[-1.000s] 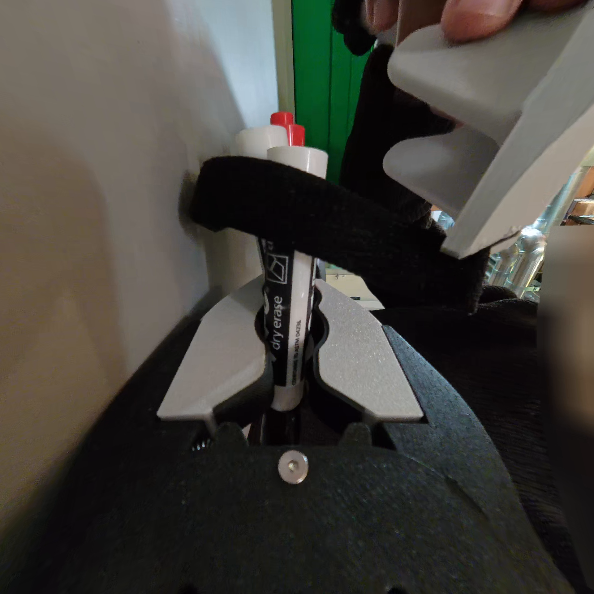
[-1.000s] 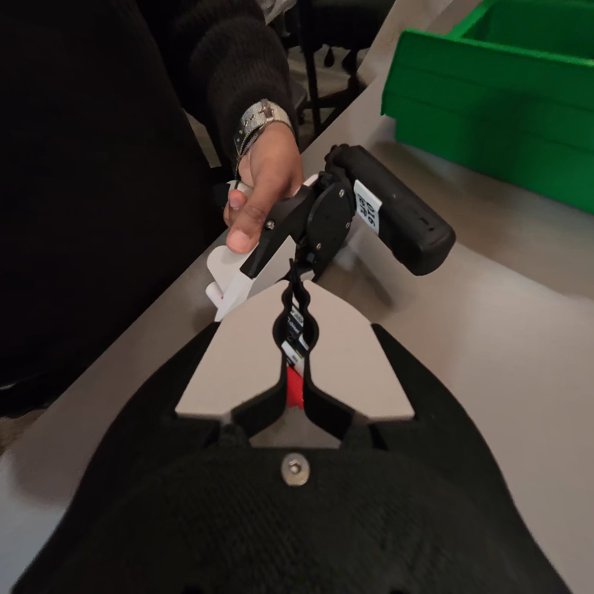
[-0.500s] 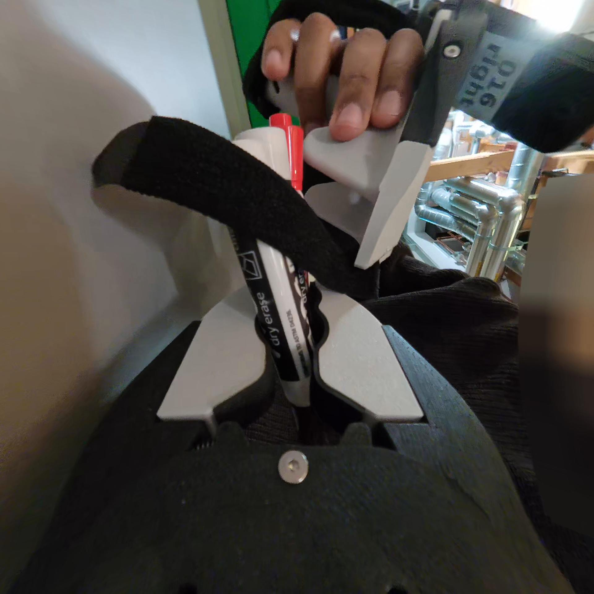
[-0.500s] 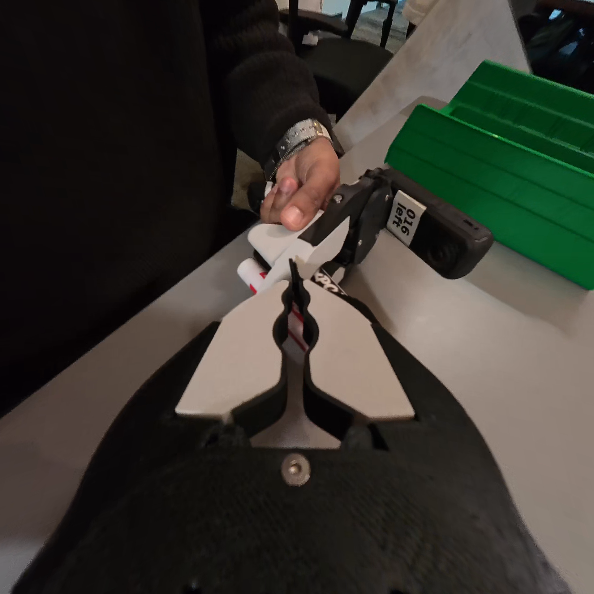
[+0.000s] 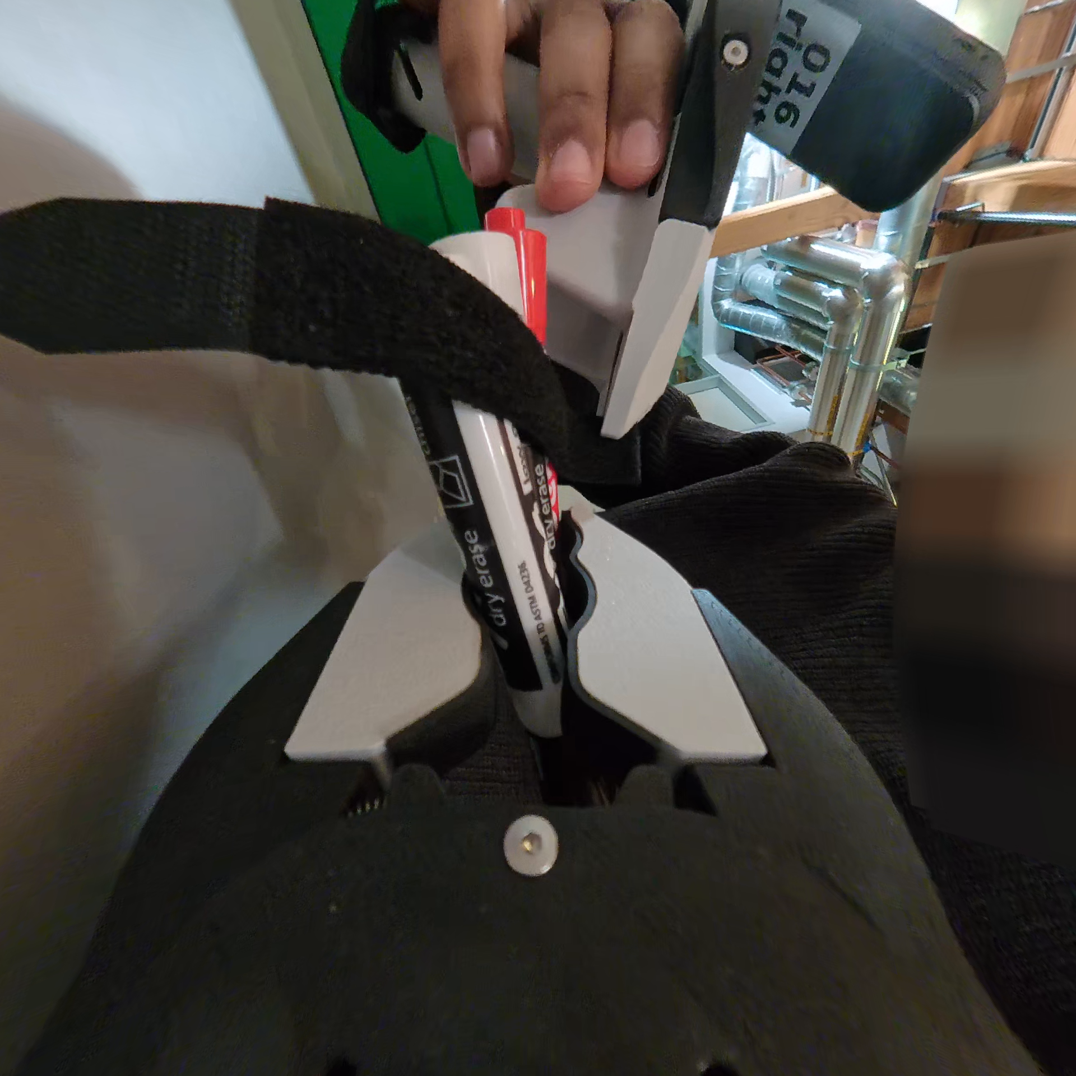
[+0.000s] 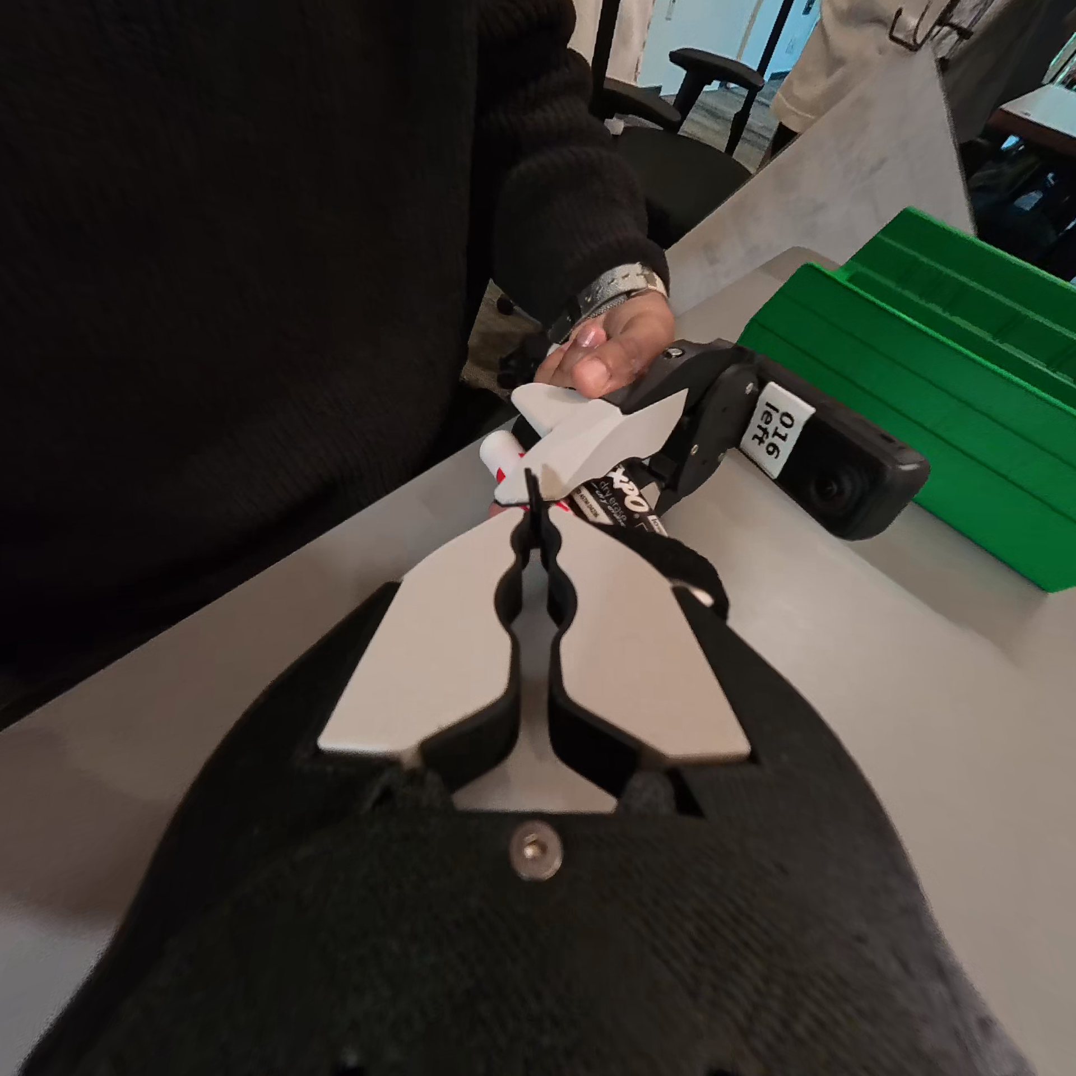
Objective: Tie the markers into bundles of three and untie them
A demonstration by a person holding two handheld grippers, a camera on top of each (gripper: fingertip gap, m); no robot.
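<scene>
My left gripper [image 5: 512, 541] is shut on a bundle of white dry-erase markers [image 5: 495, 524] with red caps, pointing away from the camera. A black hook-and-loop strap [image 5: 279, 291] crosses over the markers, with its free end stretching off to the left. Its other end is pinched at the tips of my right gripper [image 5: 620, 413], which is just right of the bundle. In the right wrist view, my right gripper [image 6: 533, 512] is shut on the strap [image 6: 681, 559]. Just beyond it, the left gripper [image 6: 524, 471] holds the markers [image 6: 617, 501] above the table.
Green plastic bins [image 6: 931, 378] stand on the grey table [image 6: 873, 728] to the right. The person's black-sleeved torso [image 6: 233, 291] fills the left side. An office chair [image 6: 698, 116] is beyond the table edge.
The strap, wrapped snugly round the markers a second ago, has come loose and its free end now stretches out to the left. The right gripper has pulled away with the strap's end.
</scene>
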